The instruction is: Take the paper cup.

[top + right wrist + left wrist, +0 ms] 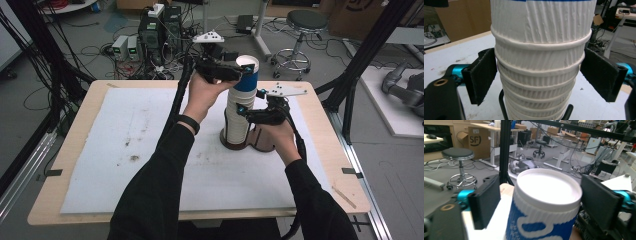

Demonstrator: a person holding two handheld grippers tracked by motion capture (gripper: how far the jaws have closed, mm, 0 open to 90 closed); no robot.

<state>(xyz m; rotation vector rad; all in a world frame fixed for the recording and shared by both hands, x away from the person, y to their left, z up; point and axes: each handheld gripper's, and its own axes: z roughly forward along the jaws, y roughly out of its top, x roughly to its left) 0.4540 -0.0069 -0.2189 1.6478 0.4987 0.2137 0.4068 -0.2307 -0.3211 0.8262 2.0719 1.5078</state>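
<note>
A tall stack of white ribbed paper cups [236, 125] [539, 82] stands in a dark round holder [262, 142] on the white mat. On top of the stack sits a blue-and-white cup [247, 80] [541, 225] with a white inside. My left gripper [247, 69] [541, 192] reaches in from the left at the stack's top. Its jaws sit on either side of that blue cup, and a gap shows at the left pad [485, 202]. Lower down, my right gripper [241, 111] [539, 75] comes from the right. Both of its pads press on the sides of the white stack.
The white mat [130, 145] covers most of the wooden table [60, 190]. Black frame posts [350, 85] stand at the table's right side. Behind the table are computers [150, 32], cables and a stool [302, 22] on the floor.
</note>
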